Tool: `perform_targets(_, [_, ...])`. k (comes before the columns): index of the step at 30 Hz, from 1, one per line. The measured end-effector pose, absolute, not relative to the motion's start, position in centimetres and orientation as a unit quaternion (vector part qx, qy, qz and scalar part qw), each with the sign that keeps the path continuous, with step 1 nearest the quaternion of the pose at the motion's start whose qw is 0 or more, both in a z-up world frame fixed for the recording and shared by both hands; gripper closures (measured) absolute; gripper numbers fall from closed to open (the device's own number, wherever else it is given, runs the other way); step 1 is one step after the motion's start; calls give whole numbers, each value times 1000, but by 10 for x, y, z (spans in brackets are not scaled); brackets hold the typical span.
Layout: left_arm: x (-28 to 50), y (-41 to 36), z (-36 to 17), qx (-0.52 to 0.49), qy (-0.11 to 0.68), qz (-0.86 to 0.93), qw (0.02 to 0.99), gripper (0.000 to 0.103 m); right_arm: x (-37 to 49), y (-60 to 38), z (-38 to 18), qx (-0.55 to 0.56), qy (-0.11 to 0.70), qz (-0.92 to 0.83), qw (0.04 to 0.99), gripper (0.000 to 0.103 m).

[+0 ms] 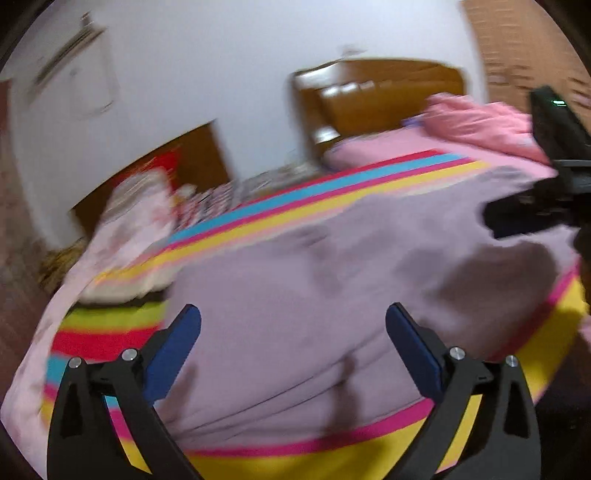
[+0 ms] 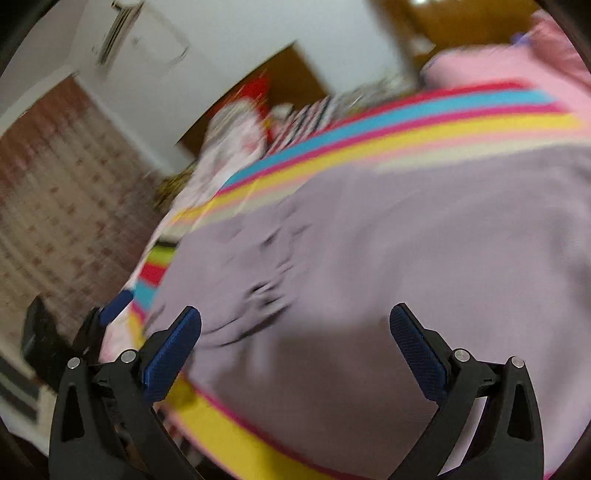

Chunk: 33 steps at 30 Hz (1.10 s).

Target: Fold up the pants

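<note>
No containers in either view, only a bed with a striped bedsheet (image 1: 258, 218) in red, blue, pink and yellow bands, and the lilac pants (image 1: 332, 295) spread flat across it, wrinkled, taking up most of the middle of both views. Left gripper (image 1: 293, 325) has its jaws spread wide, blue pads (image 1: 173, 354) well apart, nothing between them; it hangs over the near part of the pants, and contact cannot be told through the blur. Right gripper (image 2: 295, 325) is likewise wide open and empty, blue fingertips (image 2: 417, 347) above the pants, with a shadow on the cloth just under it. Both frames are motion-blurred and tilted. Left wrist view alone shows the right gripper's black body at the right edge with a small green light, plus a crumpled pink quilt (image 1: 476, 122) and wooden headboard (image 1: 388, 92) beyond. Right wrist view alone shows a blue tip of the left gripper poking in at the lower left beside the pants' edge, a wall-mounted air conditioner (image 2: 122, 29) and patterned curtain (image 2: 62, 192) on the left.
</note>
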State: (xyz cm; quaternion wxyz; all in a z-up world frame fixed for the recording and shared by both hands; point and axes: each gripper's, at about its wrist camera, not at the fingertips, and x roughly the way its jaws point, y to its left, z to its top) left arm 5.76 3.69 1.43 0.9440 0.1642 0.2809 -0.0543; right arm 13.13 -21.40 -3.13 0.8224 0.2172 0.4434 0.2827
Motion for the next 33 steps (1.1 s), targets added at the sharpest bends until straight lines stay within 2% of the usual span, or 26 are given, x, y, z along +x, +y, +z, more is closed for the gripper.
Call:
perform_targets(3, [62,70,2,151,308,-15,939,3,144,-176,-42,216,479,309,793,9])
perform_targets(5, [60,81,-1,143,315,-15,938,3,154,-158,-45,218,485,310,788,19])
perform_targets(8, [66,90,-8,127,325,-26,937,3,168,-145,-52,251,493,301,776,20])
perform_targets(12, [61,100,-14,103,338,-36,935,3,182,-134,-52,250,486,275,791,28])
perform_targets(15, [60,106,-18,85,343,-39,935,2,180,-148,-52,245,483,251,802,43])
perform_targets(17, [58,108,-21,75,345,-40,935,2,177,-151,-54,233,481,234,812,63])
perform_targets(20, [55,110,-25,68,350,-39,933,2,173,-165,-58,251,479,232,809,75])
perform_targets(26, [54,112,-27,63,353,-36,933,2,164,-167,-50,226,458,241,825,86])
perform_targets(33, [39,128,-24,34,362,-31,931,2,162,-154,4,201,401,281,848,88])
